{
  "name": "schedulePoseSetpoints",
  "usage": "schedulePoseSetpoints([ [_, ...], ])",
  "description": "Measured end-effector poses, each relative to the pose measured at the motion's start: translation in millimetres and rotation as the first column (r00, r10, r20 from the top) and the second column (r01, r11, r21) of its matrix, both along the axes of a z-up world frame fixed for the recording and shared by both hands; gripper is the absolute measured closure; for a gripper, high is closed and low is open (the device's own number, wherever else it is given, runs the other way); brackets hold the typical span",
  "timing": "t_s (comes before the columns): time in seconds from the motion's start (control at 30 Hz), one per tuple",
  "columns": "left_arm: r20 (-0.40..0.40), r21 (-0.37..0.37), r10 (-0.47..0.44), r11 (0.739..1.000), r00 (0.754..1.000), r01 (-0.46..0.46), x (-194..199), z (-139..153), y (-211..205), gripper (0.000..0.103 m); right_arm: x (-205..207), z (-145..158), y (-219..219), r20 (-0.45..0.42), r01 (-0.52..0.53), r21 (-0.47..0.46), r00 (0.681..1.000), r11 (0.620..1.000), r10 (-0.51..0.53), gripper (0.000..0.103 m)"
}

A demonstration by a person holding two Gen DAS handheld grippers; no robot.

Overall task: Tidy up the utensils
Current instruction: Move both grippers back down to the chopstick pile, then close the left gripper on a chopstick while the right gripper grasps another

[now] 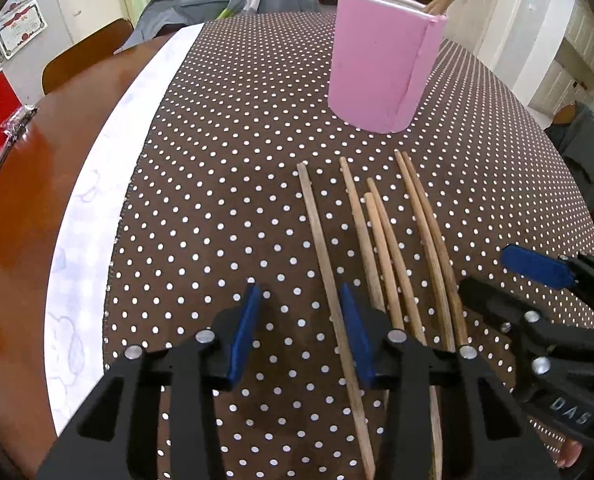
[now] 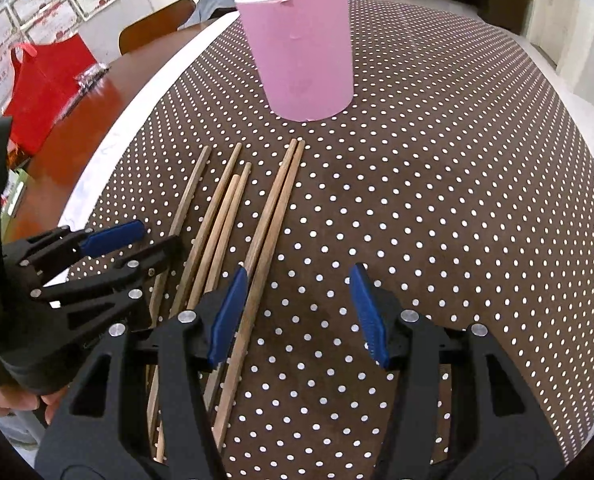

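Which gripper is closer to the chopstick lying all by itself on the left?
Left. The left gripper has its fingers on either side of that lone chopstick, not pressing it. The right gripper sits farther right, at the touching pair.

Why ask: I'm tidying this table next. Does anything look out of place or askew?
Yes. Six loose chopsticks lie on the dotted tablecloth in front of the pink cup, unevenly spaced, while others already stand in it. The cup's pink wrap has a raised seam. Nothing is spilled or broken.

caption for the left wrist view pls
Left gripper straddles one chopstick before a pink holder on dotted cloth.
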State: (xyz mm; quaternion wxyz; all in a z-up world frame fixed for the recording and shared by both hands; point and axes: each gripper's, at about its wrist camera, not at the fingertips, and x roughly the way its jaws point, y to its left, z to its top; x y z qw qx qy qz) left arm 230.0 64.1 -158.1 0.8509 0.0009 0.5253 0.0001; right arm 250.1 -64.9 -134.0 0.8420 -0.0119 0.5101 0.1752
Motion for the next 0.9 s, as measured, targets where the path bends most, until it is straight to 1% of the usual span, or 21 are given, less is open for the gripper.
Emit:
schedulePoseSetpoints([
  [0.17, 0.01, -0.005, 0.002, 1.0, 1.0, -0.002, 0.6, -0.5, 1.6, 0.061, 3.5, -6.4, 13.2, 0.012, -0.005, -0.088, 1.0, 0.996, 0.006, 0.05],
  [0.23, 0.013, 0.002, 0.003, 1.0, 1.0, -0.003, 2.3, -0.9, 2.2, 0.062, 5.7, -7.3, 17.0, 0.013, -0.006, -0.087, 1.0, 0.996, 0.007, 0.05],
  [0.4, 0.015, 0.011, 0.012, 1.0, 1.0, -0.012, 7.2, -1.2, 4.0, 0.073, 14.7, -8.4, 32.6, 0.0, -0.019, -0.116, 1.0, 0.993, 0.019, 0.05],
  [0.47, 0.014, 0.012, 0.017, 1.0, 1.0, -0.018, 8.8, -1.1, 5.3, 0.077, 19.6, -9.6, 41.9, -0.004, -0.028, -0.16, 1.0, 0.987, 0.027, 0.05],
  [0.53, 0.012, 0.008, 0.021, 1.0, 1.0, -0.021, 10.0, -1.2, 6.4, 0.081, 21.6, -11.4, 48.2, -0.011, -0.035, -0.181, 0.999, 0.983, 0.034, 0.05],
  [0.57, 0.012, 0.008, 0.022, 1.0, 1.0, -0.022, 10.7, -1.3, 7.4, 0.086, 23.3, -11.5, 51.6, -0.017, -0.04, -0.182, 0.999, 0.982, 0.037, 0.054],
  [0.6, 0.009, 0.003, 0.025, 1.0, 1.0, -0.025, 12.0, -0.8, 8.7, 0.092, 24.9, -11.2, 54.1, -0.022, -0.047, -0.179, 0.999, 0.983, 0.044, 0.064],
  [0.67, 0.007, -0.015, 0.033, 0.999, 0.999, -0.033, 13.3, -0.3, 12.8, 0.094, 27.8, -10.0, 57.2, -0.025, -0.051, -0.176, 0.999, 0.983, 0.048, 0.076],
  [0.73, 0.01, -0.04, 0.04, 0.998, 0.999, -0.039, 12.5, 0.3, 15.2, 0.097, 32.1, -9.1, 58.1, -0.028, -0.049, -0.17, 0.999, 0.984, 0.045, 0.084],
  [0.77, 0.014, -0.05, 0.039, 0.998, 0.999, -0.038, 11.5, 0.0, 15.4, 0.097, 32.9, -9.1, 55.7, -0.027, -0.044, -0.165, 0.999, 0.985, 0.04, 0.09],
  [0.9, 0.031, -0.094, 0.046, 0.995, 0.998, -0.043, 8.6, 0.6, 14.9, 0.097, 33.7, -6.3, 34.0, -0.039, -0.032, -0.089, 0.999, 0.996, 0.029, 0.094],
])
